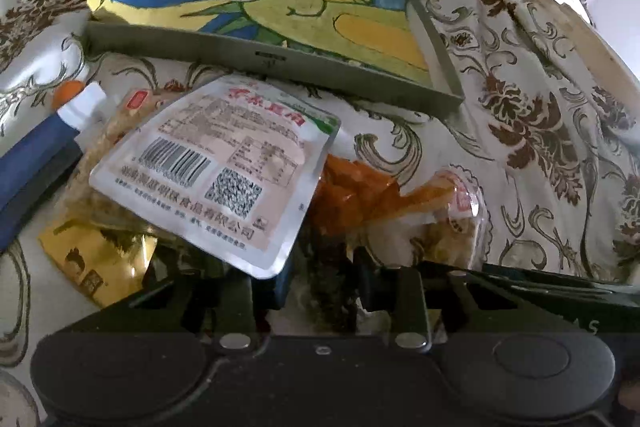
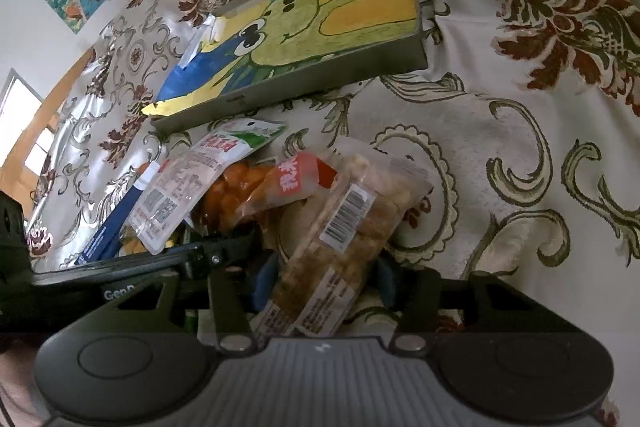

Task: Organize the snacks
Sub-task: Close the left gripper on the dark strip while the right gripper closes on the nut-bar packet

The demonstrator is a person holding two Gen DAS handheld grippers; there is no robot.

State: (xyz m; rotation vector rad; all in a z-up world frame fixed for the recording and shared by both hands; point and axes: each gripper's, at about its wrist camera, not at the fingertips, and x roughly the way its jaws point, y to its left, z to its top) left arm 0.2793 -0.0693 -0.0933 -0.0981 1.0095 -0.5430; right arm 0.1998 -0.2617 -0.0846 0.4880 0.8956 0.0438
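Left claw: left gripper [image 1: 320, 279] sits low at the near edge of the snack heap, jaws part-way apart around a dark crumpled wrapper [image 1: 326, 267]; whether the pads press on it cannot be told.
Right claw: right gripper [image 2: 322, 279] straddles the near end of the clear snack pack [image 2: 352, 223]; the blue pads sit just beside its sides, contact not clear, so a grip cannot be confirmed.
Heap location: all packets lie bunched on the patterned cloth [image 1: 520, 107], just in front of the shallow tray [image 1: 256, 55] with the cartoon lining, which holds no snacks yet.
Silver pouch [image 1: 224, 171]: lies label-up on top of the heap, flat and light, film probably slick; best taken by a sealed edge.
Orange packet [image 1: 356, 191]: crinkled, soft, likely to deform under a squeeze.
Clear snack pack handling: puffy, light contents that look crushable; best held across the narrow end with gentle pressure.
Blue tube [image 1: 36, 167]: white-capped, firmer, lies at the left edge of the heap.
Gold packet [image 1: 96, 259]: partly buried under the pouch.
Risk: overlapping packets may drag along when one lifts.
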